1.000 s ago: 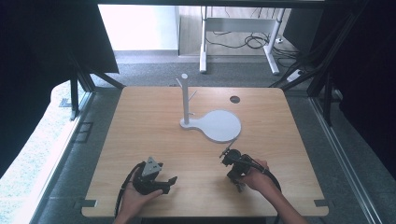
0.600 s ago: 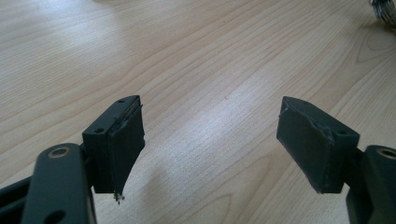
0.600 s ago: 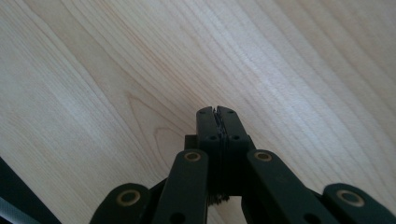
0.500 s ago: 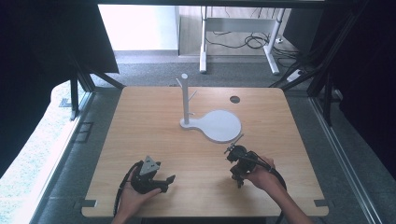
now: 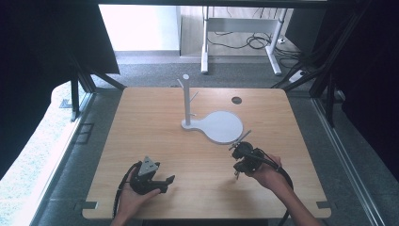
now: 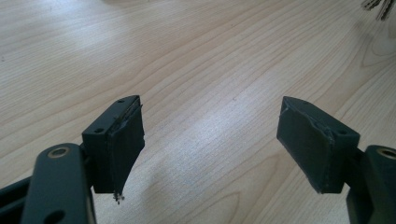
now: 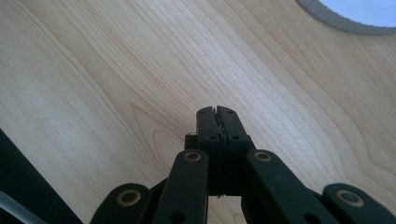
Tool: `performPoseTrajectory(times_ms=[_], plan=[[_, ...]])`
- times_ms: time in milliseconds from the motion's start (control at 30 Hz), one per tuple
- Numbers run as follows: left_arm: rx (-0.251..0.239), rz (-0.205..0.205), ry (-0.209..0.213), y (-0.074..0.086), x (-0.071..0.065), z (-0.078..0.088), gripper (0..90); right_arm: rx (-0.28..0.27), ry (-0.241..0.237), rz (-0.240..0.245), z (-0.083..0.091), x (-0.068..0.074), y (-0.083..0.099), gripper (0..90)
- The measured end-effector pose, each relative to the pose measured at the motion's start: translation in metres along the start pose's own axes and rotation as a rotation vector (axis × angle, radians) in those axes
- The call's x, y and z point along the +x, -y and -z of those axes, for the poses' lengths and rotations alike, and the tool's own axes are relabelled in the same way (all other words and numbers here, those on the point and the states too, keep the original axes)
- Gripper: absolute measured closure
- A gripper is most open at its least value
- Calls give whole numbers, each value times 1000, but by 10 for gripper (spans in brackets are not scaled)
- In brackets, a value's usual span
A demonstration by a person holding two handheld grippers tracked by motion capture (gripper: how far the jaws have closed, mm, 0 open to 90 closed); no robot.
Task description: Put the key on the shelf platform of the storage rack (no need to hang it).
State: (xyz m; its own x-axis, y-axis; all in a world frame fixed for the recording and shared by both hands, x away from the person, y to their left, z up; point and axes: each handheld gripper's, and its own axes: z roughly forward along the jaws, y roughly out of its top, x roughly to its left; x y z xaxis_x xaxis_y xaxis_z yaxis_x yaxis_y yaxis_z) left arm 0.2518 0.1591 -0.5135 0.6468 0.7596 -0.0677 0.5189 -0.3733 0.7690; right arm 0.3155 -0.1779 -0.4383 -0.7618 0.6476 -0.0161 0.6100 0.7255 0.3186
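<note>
**Right hand lifts off the table with its catch**

Against the high views of a second ago, our right gripper [image 5: 237, 165] stands a little higher above the table [image 5: 141, 122] and a touch nearer the white round plate [image 5: 223, 127]. Its jaws are pressed tight together, as the right gripper view [image 7: 218, 112] shows, with just a thin dark line between the pads. Under it hangs a small metal bunch that we take for keys [image 5: 236, 175]. The left gripper view catches the same bunch at its top right corner [image 6: 377, 7], clear of the wood. We judge that the pick-up is done and that the carry to the stand [image 5: 187, 101] comes next.

Our left gripper [image 5: 170, 179] rests in place near the front edge, jaws spread wide with nothing between them [image 6: 210, 135], well apart from the right one.

The stand rises from the narrow end of the plate, with short pegs sticking out near its top. The plate lies between the keys and the post, so we have to carry over it. A dark round hole [image 5: 236, 100] sits in the table beyond, out of the path. Nothing else lies on the wood.
</note>
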Motion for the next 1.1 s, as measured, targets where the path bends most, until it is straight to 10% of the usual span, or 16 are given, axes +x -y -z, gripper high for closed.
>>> performPoseTrajectory(times_ms=[1100], plan=[[-1,14,0,2,4,0,231,-46,24,8,10,-12,-28,900]])
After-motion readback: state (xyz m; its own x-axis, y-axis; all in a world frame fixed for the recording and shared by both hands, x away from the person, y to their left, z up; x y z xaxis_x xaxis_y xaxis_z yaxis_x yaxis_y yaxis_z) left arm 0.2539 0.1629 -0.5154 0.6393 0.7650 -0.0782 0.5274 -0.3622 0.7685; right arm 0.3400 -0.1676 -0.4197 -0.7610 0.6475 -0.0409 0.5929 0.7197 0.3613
